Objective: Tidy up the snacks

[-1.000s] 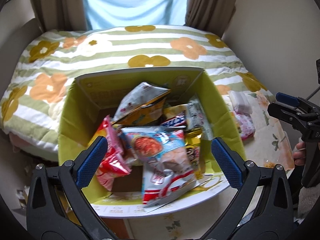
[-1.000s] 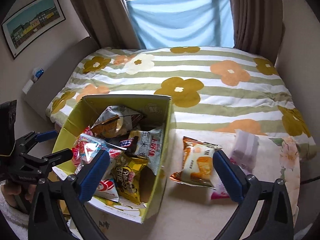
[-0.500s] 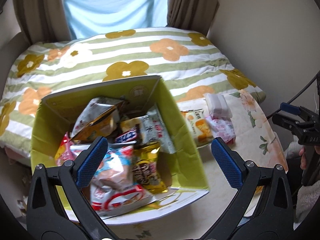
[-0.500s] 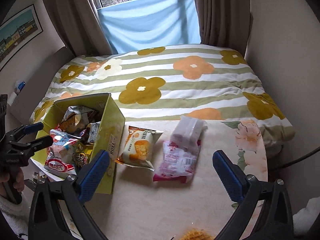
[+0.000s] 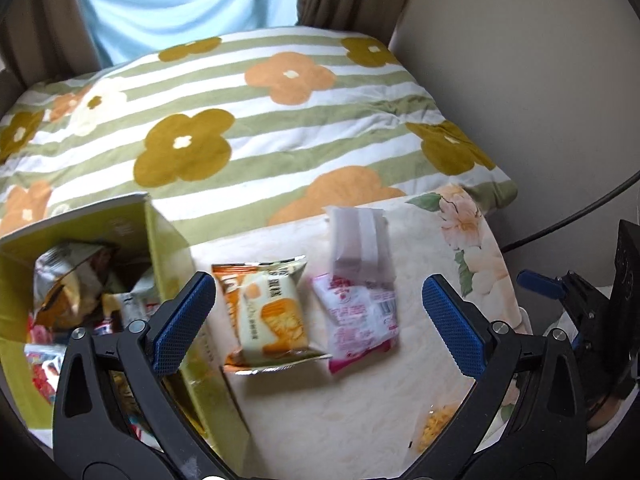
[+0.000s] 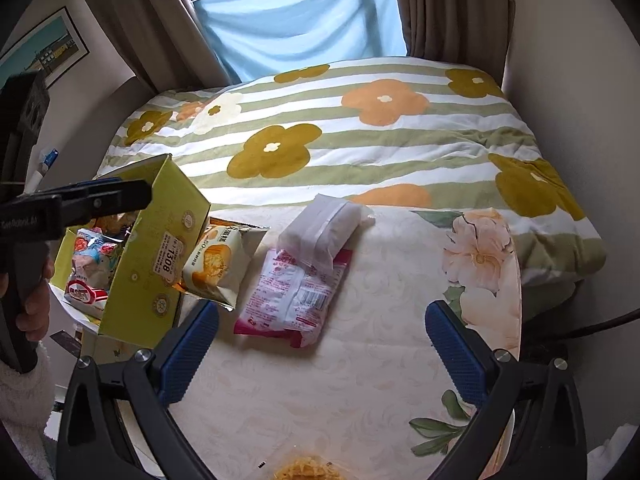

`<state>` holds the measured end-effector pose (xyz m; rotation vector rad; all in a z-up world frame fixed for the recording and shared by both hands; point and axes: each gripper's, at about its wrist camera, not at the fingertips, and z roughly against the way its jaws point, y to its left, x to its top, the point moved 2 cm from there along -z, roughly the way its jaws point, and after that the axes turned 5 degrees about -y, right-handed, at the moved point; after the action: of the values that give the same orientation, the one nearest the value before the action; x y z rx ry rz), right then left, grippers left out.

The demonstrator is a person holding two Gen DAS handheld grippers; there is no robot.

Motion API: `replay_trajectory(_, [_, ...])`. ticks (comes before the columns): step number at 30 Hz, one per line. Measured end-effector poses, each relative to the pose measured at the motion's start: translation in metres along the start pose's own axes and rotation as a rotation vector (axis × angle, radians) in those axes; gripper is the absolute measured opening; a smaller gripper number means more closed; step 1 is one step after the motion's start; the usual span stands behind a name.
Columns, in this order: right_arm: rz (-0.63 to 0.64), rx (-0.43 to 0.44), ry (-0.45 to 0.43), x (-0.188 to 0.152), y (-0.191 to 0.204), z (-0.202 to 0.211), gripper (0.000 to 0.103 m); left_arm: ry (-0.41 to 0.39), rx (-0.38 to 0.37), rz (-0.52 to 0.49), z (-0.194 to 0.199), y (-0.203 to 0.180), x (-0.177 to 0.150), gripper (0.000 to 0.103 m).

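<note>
The left gripper (image 5: 318, 316) has its two blue fingers spread wide apart. The right gripper (image 6: 322, 344) is wide apart too, holding nothing.

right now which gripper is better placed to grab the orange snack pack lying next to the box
Left, probably. The left gripper is open with the orange snack pack framed between its fingers. The right gripper, also open, is centred nearer the pink packet, with the orange pack off to its left against the box.

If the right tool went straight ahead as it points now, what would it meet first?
Probably the pink snack packet on the table, just left of centre between the open fingers of the right tool; depth is uncertain.
</note>
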<state>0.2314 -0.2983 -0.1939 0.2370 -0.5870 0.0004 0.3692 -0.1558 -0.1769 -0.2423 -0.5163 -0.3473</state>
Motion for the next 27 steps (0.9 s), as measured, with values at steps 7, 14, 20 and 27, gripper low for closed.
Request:
replay_trajectory(7, [-0.006,0.037,0.065,-0.013,-0.026,-0.028,0.102,0.174,0.002,-0.042,-0.093,-0.037,0.015,0.102])
replay_trajectory(14, [-0.024,0.055,0.113,-0.019,-0.038,-0.057,0.103,0.287,0.014,-0.099,-0.161,-0.052,0.013,0.09])
replay_trajectory(20, [-0.042,0.088,0.135,-0.021,-0.029,-0.077,0.103,0.344,0.018,-0.127,-0.191,-0.054,0.009,0.071])
replay_trajectory(27, [-0.062,0.109,0.163,-0.024,-0.018,-0.091,0.103,0.332,0.023,-0.134,-0.195,-0.05,0.009,0.061])
